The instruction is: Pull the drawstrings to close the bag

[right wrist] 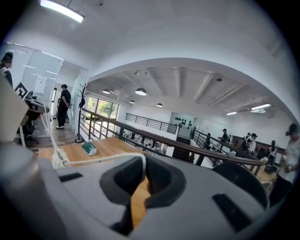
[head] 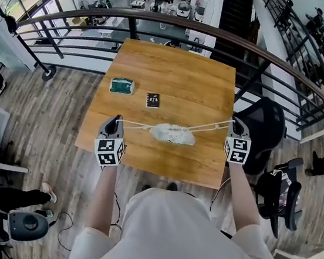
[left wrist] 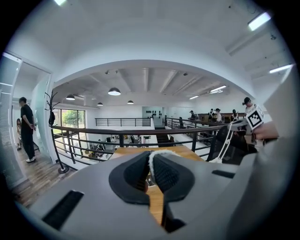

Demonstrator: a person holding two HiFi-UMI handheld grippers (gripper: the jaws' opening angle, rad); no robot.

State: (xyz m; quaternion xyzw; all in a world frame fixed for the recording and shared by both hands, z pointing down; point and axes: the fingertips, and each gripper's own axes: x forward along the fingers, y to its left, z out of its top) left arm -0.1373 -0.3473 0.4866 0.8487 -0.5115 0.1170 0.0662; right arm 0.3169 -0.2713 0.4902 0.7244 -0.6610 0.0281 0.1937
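A small white drawstring bag (head: 172, 133) hangs bunched over the wooden table (head: 204, 91), between both grippers. Taut white drawstrings (head: 135, 125) run out from it to each side. My left gripper (head: 118, 121) is shut on the left drawstring end, which shows as a white cord (left wrist: 151, 161) pinched between its dark pads. My right gripper (head: 234, 122) is shut on the right drawstring; the cord (right wrist: 98, 159) leaves its pads and runs left to the bag (right wrist: 58, 161). The opposite gripper (left wrist: 254, 117) shows at the right of the left gripper view.
A green-and-white object (head: 122, 85) and a small black card (head: 153, 100) lie on the table beyond the bag. A curved railing (head: 183, 19) rings the far side. A black office chair (head: 265, 124) stands at the table's right edge.
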